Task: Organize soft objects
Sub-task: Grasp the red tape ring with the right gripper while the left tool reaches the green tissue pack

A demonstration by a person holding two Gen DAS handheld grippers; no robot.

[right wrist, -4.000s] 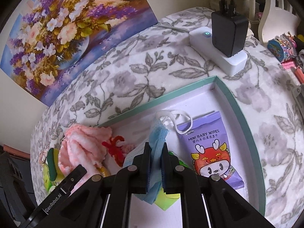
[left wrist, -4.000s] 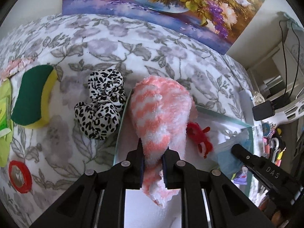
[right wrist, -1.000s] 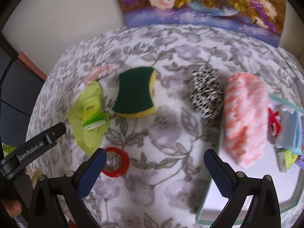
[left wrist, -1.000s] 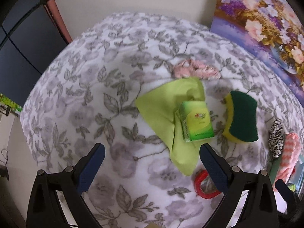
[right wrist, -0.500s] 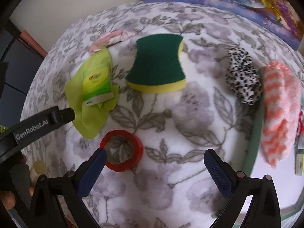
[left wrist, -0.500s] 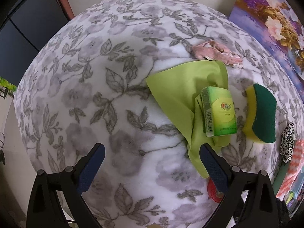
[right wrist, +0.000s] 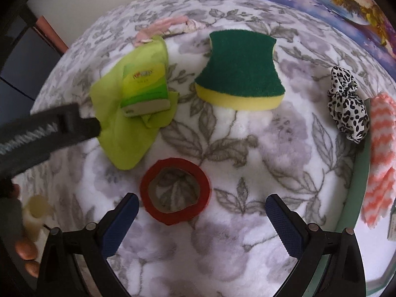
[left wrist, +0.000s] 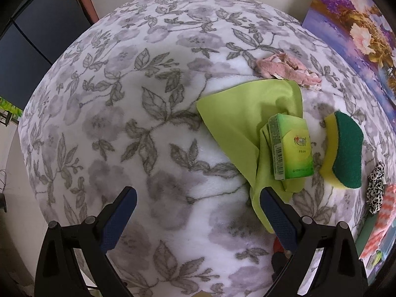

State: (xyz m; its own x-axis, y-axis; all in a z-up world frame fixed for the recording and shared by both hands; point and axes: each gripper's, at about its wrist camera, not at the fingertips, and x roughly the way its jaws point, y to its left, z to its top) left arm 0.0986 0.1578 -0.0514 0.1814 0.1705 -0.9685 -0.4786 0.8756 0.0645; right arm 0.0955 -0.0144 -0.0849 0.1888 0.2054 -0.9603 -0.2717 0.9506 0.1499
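A lime-green cloth (left wrist: 237,116) (right wrist: 128,138) lies on the floral blanket with a green tissue pack (left wrist: 292,151) (right wrist: 144,89) on top of it. To its right sits a green and yellow sponge (left wrist: 346,148) (right wrist: 241,71), then a leopard-print scrunchie (right wrist: 347,104) (left wrist: 376,188). A pink striped fuzzy sock (right wrist: 380,158) (left wrist: 381,222) hangs over the rim of the teal box (right wrist: 356,190). My left gripper (left wrist: 196,210) is open, its right finger at the cloth's lower corner. Open too, my right gripper (right wrist: 201,212) hovers over a red tape ring (right wrist: 174,190).
A crumpled pink cloth (left wrist: 287,70) (right wrist: 160,28) lies behind the green cloth. A flower painting (left wrist: 358,32) leans on the wall at the back right. The blanket's rounded edge drops off to the left. A person's fingers (right wrist: 24,250) show at lower left in the right wrist view.
Both grippers let go of the sock and the face mask in the box, opened and swung left. Over the last second both have come closer to the blanket, the left toward the green cloth.
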